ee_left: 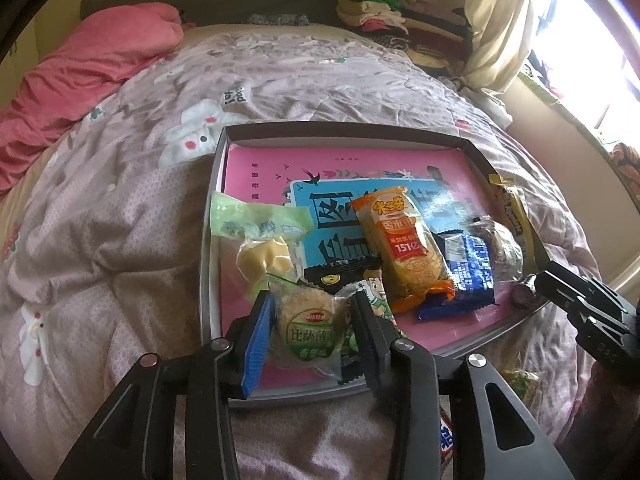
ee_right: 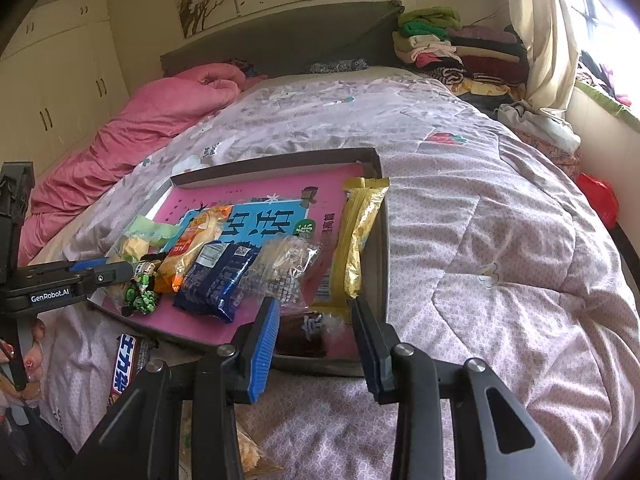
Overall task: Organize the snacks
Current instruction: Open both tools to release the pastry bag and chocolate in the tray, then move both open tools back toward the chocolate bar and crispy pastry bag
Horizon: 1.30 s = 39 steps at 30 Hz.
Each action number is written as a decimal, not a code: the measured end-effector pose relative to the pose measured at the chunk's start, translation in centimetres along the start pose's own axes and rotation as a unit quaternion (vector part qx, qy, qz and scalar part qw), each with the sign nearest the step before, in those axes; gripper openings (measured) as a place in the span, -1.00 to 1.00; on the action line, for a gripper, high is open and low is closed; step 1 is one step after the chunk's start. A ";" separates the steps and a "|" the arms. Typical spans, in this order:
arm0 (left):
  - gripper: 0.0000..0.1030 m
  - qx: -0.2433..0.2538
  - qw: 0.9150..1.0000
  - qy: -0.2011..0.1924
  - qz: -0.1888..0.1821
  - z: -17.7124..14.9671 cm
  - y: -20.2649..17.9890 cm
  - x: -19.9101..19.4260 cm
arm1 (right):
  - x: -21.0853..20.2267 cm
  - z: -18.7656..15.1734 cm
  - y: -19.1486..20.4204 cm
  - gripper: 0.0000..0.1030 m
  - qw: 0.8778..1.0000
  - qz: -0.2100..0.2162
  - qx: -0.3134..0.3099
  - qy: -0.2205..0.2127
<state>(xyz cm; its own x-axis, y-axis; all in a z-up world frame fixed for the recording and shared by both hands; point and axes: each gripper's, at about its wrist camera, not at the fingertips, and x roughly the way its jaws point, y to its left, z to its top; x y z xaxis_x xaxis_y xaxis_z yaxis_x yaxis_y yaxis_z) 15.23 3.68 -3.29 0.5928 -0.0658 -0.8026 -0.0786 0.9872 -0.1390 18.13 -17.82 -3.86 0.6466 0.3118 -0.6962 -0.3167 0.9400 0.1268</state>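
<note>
Clear-wrapped round cake (ee_left: 310,330) (green label)

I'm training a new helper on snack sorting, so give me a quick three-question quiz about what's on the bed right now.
1. True or false: the Snickers bar lies inside the tray.
2. Which snack sits between the fingers of the left gripper? A) orange packet B) green-labelled round cake C) blue packet
3. What surface does the tray rest on?

Key:
1. False. The bar lies on the quilt, just outside the tray's near edge.
2. B
3. The quilt.
</note>
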 end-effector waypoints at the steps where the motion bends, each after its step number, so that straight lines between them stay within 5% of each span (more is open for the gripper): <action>1: -0.13 0.001 1.000 -0.001 0.000 0.0 0.0 -0.1 | 0.0 0.0 0.0 -0.27 1.000 -0.001 0.001 -0.001; 10: 0.12 0.003 1.000 -0.019 -0.005 0.3 0.1 -1.7 | -1.0 0.2 0.1 -0.24 1.000 0.007 0.002 -0.018; 18: 0.14 0.004 0.999 -0.030 -0.012 0.1 0.1 -3.7 | -2.4 0.0 0.4 -0.19 0.999 0.022 0.000 -0.034; 21: 0.39 0.004 0.999 -0.027 -0.017 -0.4 -0.4 -4.2 | -3.1 -0.2 0.6 -0.16 0.999 0.027 -0.001 -0.037; 39: 0.39 0.027 0.999 0.018 -0.034 -3.7 -4.0 -4.1 | -5.3 -1.9 3.1 0.14 0.997 0.075 -0.030 -0.016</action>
<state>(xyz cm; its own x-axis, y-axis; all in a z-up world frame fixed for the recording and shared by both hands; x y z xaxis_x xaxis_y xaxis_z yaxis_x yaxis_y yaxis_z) 10.14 -0.50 -1.64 0.5657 -0.1377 -0.8130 0.0048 0.9865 -0.1637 12.38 -16.78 -1.06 0.6110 0.4526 -0.6495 -0.4509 0.8733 0.1844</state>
